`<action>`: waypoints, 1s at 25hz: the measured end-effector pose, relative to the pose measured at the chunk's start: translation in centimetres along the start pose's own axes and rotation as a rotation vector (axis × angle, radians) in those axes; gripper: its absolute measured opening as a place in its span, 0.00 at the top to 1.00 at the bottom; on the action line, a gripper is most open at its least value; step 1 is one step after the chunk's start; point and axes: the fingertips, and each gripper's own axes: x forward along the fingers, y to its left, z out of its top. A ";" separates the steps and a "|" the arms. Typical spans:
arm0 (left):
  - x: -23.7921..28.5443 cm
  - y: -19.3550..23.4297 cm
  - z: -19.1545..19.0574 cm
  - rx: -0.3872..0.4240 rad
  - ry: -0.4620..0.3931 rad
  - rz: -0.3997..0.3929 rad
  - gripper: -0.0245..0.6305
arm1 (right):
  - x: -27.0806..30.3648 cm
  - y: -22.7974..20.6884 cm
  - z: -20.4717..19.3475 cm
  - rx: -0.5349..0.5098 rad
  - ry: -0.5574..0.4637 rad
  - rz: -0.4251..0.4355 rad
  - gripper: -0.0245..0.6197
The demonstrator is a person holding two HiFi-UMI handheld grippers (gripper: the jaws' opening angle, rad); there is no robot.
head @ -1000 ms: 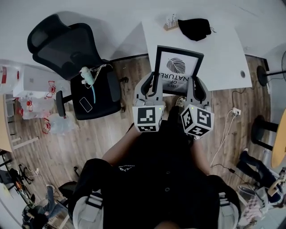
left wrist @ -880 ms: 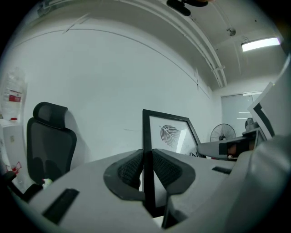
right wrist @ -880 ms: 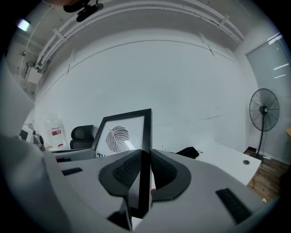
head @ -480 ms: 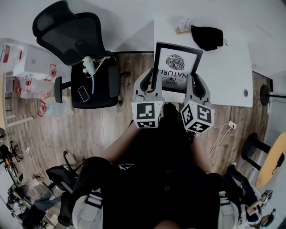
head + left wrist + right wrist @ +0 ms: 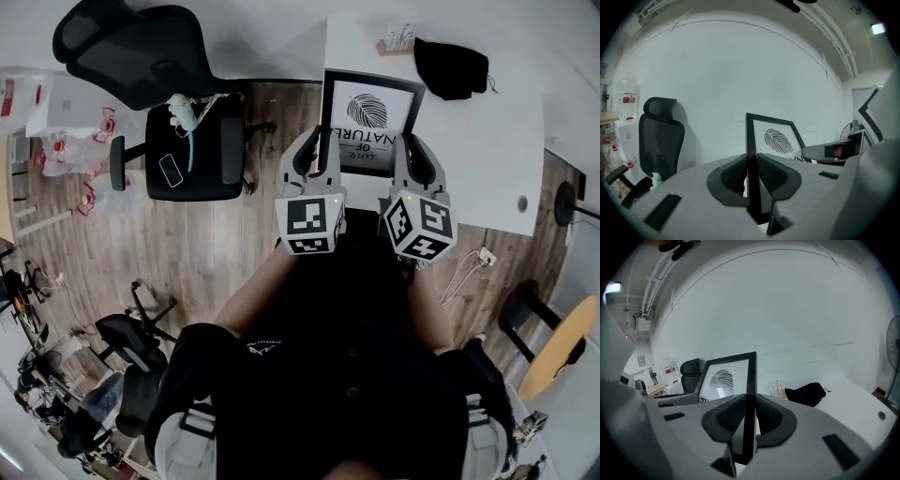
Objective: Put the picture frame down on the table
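frame held by both side rails above the table's near edge

your left gripper [image 5: 316,150] is closed on the left rail of the black rectangular picture frame with the white leaf print [image 5: 372,108]. its ribbed dark pads [image 5: 733,173] press on both faces of the rail with no gap showing. your right gripper [image 5: 412,155] is clamped the same way on the right rail, its pads [image 5: 769,416] squeezing the thin edge. gripping opposite sides keeps the frame from swinging and lets you set its tilt as one piece.

the frame rises from between both sets of fingers, print facing you, and seems to lean back at the top. beyond and below the fingertips lies the white rectangular table [image 5: 469,141]. the frame's lower edge is over the table's near side, but i can't tell whether it touches the top. well past the right fingers lie a black fabric pouch [image 5: 452,67] and a small wooden stand with white pieces [image 5: 398,39]. a black office chair [image 5: 187,141] stands off to the left of the left fingers.

my read: you're in the lowering stage. bring the bottom edge down evenly before freeing either side, or the frame may tip.
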 end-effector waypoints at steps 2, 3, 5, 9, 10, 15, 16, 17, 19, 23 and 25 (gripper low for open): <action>1.1 0.1 -0.4 0.002 0.022 0.013 0.85 | 1.2 -0.6 -0.6 0.015 0.027 0.011 0.86; 1.6 0.2 -0.7 0.003 0.034 0.018 0.85 | 1.7 -0.8 -0.9 0.019 0.039 0.014 0.86; 2.5 0.2 -1.3 0.003 0.057 0.021 0.85 | 2.7 -1.4 -1.4 0.020 0.062 0.020 0.86; 3.9 0.4 -2.9 -0.007 0.104 0.025 0.85 | 4.4 -2.2 -2.4 0.024 0.106 0.029 0.86; 4.3 0.4 -3.2 -0.008 0.114 0.027 0.85 | 4.8 -2.4 -2.7 0.029 0.117 0.030 0.86; 6.4 0.2 -5.0 -0.016 0.162 0.027 0.85 | 6.6 -4.1 -4.5 0.072 0.172 0.033 0.86; 6.8 0.1 -5.4 -0.015 0.173 0.027 0.85 | 7.0 -4.4 -4.9 0.079 0.182 0.033 0.86; 7.1 0.1 -5.9 -0.015 0.185 0.030 0.85 | 7.4 -4.7 -5.2 0.086 0.192 0.034 0.86; 7.8 0.0 -6.8 -0.024 0.209 0.037 0.85 | 8.1 -5.3 -6.0 0.097 0.214 0.035 0.86; 9.3 0.3 -8.1 -0.060 0.233 0.054 0.85 | 9.5 -6.1 -7.7 0.112 0.268 0.047 0.86; 9.8 0.5 -9.0 -0.066 0.253 0.063 0.85 | 10.2 -6.3 -8.6 0.117 0.294 0.053 0.86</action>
